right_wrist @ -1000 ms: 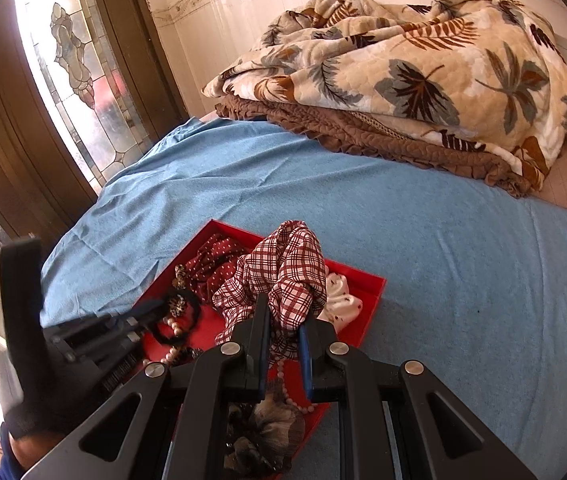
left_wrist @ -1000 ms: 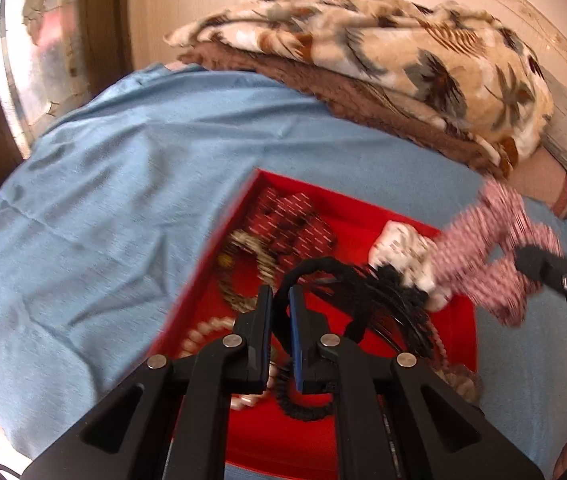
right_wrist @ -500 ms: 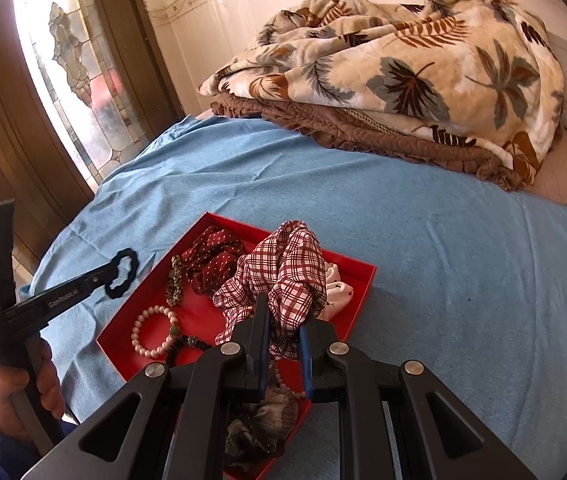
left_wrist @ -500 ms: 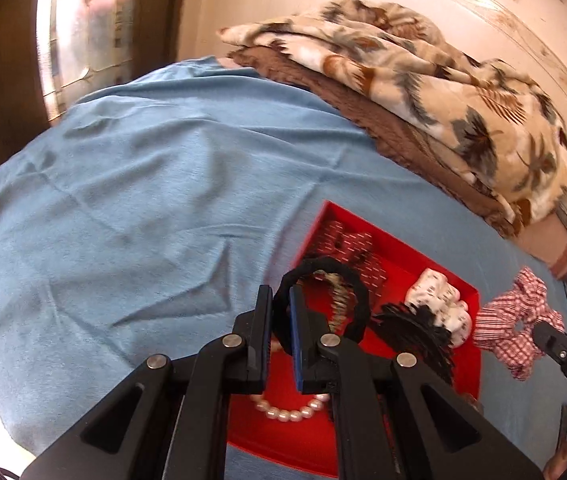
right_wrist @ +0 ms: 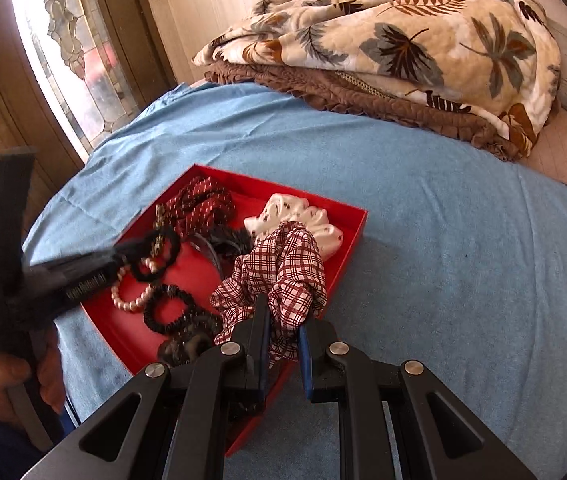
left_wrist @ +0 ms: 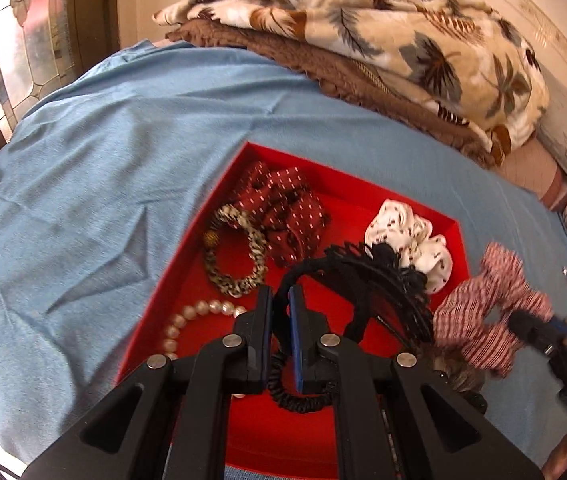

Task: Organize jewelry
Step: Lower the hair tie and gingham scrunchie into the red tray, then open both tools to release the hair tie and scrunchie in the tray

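Here, midway: my left claw (left_wrist: 281,300) clamped on black hair tie (left_wrist: 303,276) over red tray (right_wrist: 357,222); right claw (right_wrist: 283,334) clamped on plaid scrunchie (right_wrist: 279,272) at tray's near edge. Pearl bracelet (right_wrist: 131,300), maroon scrunchie (right_wrist: 203,204), white scrunchie (right_wrist: 303,216) already inside, unsorted, on blue bed sheet (right_wrist: 443,240).

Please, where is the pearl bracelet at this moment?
The pearl bracelet lies inside the red tray, near its left edge in the right wrist view, between the left gripper and a black beaded ring.

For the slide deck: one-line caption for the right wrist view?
Right gripper clamps a plaid scrunchie beside the red tray of hair ties and beads.
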Motion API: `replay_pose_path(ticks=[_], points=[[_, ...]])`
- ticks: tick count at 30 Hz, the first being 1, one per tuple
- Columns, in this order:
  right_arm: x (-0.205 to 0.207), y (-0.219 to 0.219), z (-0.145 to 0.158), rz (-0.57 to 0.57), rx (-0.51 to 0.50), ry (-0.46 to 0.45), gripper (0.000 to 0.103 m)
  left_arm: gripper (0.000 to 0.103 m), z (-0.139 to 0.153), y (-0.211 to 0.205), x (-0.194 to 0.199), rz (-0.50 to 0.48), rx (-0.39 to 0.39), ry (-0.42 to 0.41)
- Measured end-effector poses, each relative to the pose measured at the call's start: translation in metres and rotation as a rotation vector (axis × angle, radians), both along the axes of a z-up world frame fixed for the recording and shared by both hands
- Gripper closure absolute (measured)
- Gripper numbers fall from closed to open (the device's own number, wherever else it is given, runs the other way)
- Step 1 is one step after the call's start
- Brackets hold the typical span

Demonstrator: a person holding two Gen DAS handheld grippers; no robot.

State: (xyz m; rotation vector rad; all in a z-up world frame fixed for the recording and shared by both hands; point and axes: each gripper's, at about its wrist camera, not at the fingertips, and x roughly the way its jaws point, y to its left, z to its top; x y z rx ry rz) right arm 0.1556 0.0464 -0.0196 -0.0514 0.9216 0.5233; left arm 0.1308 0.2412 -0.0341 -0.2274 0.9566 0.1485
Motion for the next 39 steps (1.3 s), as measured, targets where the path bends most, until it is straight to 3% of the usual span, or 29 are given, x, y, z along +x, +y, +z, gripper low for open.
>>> replay_pose_path(ticks=[13, 39], points=[[0.037, 0.044, 0.028, 0.078, 0.016, -0.083, 0.089, 0.095, -0.012, -0.005, 0.005, -0.008, 0.012, 0.046], [0.103, 0.085, -0.026, 0.079, 0.080, 0.138, 0.089, 0.095, -0.017, -0.001, 0.011, 0.008, 0.014, 0.063]])
